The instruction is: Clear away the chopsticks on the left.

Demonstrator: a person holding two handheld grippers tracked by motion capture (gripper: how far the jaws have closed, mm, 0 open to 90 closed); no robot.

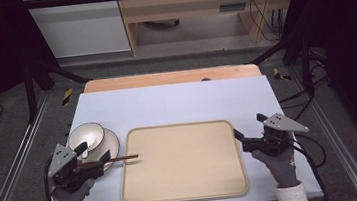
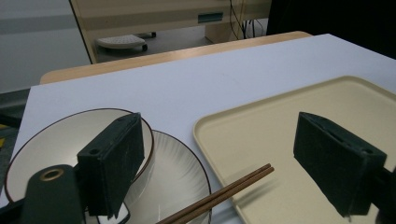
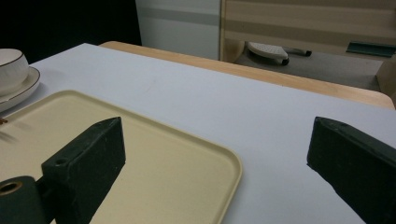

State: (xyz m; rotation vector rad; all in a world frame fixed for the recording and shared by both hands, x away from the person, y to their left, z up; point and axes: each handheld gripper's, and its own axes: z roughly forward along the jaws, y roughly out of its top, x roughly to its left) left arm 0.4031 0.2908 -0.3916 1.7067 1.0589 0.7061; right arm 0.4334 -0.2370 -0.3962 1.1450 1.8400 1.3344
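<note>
While both grippers hover w/ jaws apart, holding nothing, left gripper [image 1: 93, 157] sits over plate [image 1: 112, 146] & bowl [image 1: 86, 136] at near left; chopsticks [image 1: 122, 159] bridge plate rim to tray [image 1: 183, 163]; right gripper [image 1: 249, 133] just right of tray.

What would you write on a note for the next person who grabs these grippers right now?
Left gripper: open, holding nothing, above the plate and the tray's left edge.
Right gripper: open, holding nothing, at the tray's right edge.
Bowl sits on the plate, left of the tray.
Chopsticks lie from the plate onto the tray's left edge.
Done: nothing sits fully on the tray yet.
Left: probably picking up the chopsticks, which are nearest the left gripper.
</note>
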